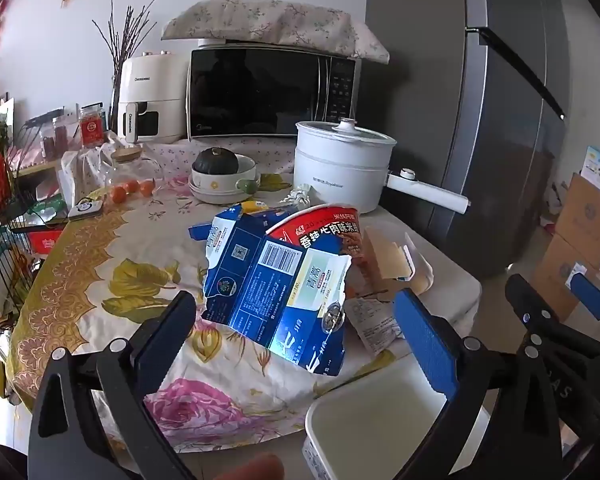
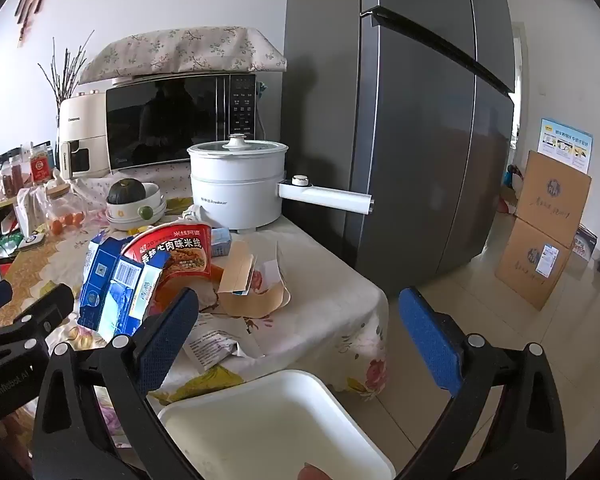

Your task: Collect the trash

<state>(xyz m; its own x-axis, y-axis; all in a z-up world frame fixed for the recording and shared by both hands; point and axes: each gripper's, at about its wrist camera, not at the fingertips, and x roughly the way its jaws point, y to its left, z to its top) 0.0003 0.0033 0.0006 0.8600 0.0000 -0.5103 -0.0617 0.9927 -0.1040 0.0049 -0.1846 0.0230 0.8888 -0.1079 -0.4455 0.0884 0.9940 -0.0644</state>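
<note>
A pile of trash lies on the flowered tablecloth [image 1: 112,280]: a flattened blue carton [image 1: 276,292] [image 2: 116,288], a red instant noodle tub [image 1: 332,232] [image 2: 176,252], a torn tan cardboard box [image 1: 388,260] [image 2: 248,280] and a crumpled white wrapper [image 1: 374,324] [image 2: 212,340]. A white empty bin [image 1: 376,416] [image 2: 276,424] sits at the near edge. My left gripper [image 1: 296,344] is open, just in front of the blue carton, nothing between its fingers. Hovering over the bin and the table corner, my right gripper [image 2: 300,340] is open and empty too.
Behind the trash stand a white electric pot [image 1: 340,164] [image 2: 236,188], a bowl with a dark squash [image 1: 220,176], a microwave [image 1: 268,92], an air fryer [image 1: 152,96] and jars at left. A grey fridge [image 2: 400,120] and cardboard boxes [image 2: 544,232] are on the right.
</note>
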